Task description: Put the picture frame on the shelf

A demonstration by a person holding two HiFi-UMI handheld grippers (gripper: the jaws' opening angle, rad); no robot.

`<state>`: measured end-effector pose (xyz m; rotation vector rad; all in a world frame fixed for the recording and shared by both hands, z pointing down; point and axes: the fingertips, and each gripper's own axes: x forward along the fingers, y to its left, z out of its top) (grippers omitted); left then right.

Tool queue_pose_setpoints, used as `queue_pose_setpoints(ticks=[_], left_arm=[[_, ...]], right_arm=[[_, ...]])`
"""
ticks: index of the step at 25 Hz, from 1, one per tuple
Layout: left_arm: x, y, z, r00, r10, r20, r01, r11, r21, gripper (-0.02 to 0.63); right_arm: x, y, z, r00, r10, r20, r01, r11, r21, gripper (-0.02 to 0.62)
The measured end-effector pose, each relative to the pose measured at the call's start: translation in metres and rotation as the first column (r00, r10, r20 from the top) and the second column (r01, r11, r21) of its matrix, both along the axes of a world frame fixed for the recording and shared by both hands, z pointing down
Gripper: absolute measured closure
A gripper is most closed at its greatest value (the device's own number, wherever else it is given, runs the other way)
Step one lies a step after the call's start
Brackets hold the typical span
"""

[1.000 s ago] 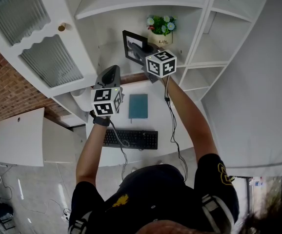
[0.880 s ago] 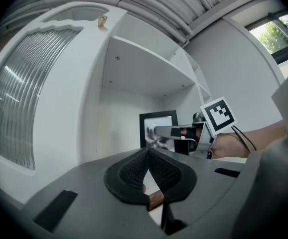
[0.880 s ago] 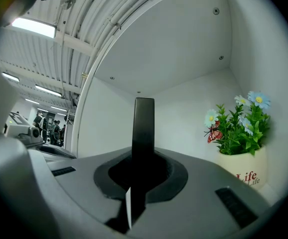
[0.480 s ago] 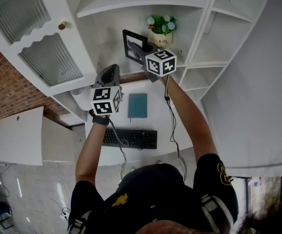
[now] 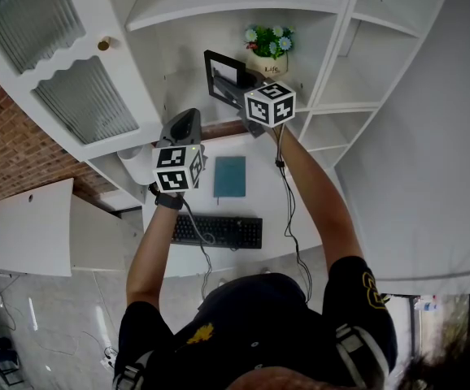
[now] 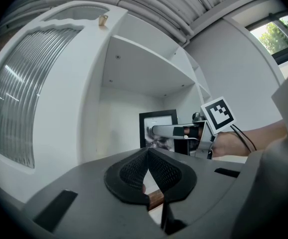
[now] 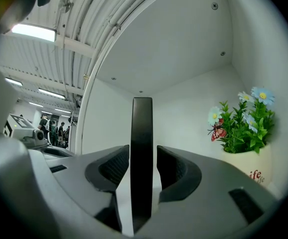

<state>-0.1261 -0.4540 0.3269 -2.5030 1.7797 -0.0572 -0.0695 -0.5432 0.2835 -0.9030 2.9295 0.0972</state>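
The black picture frame (image 5: 221, 75) stands upright in the white shelf compartment (image 5: 182, 63), to the left of a potted plant (image 5: 269, 49). My right gripper (image 5: 238, 84) reaches level into the compartment. In the right gripper view the frame's edge (image 7: 142, 118) runs up between the jaws with a gap on each side; the jaws have just been opening and the pads do not press on it. My left gripper (image 5: 186, 119) hangs lower left, outside the shelf, shut on nothing (image 6: 147, 156). The left gripper view shows the frame (image 6: 157, 117) and the right gripper (image 6: 159, 131) side on.
A cabinet door with ribbed glass (image 5: 56, 63) stands open at the left. Below the shelf, the white desk (image 5: 259, 197) carries a teal notebook (image 5: 230, 176) and a black keyboard (image 5: 219, 231). More white shelf compartments (image 5: 341, 80) lie to the right. The plant pot (image 7: 246, 158) is close on the right.
The right gripper's marker cube has edged very slightly to the right. The picture frame and the left gripper stay where they were.
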Motion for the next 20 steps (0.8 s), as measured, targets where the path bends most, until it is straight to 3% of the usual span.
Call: queue_pose_setpoints(ticks=[4, 20], left_arm=[[0.0, 0.001, -0.001, 1.0, 0.0, 0.006, 0.0, 1.0, 0.002, 0.588], [-0.001, 0.013, -0.005, 1.0, -0.002, 0.007, 0.002, 1.0, 0.007, 0.588]], right_arm=[[0.003, 0.0, -0.003, 1.0, -0.006, 0.028, 0.006, 1.0, -0.009, 0.382], [0.014, 0.001, 0.003, 0.999, 0.036, 0.01, -0.036, 0.999, -0.002, 0.376]])
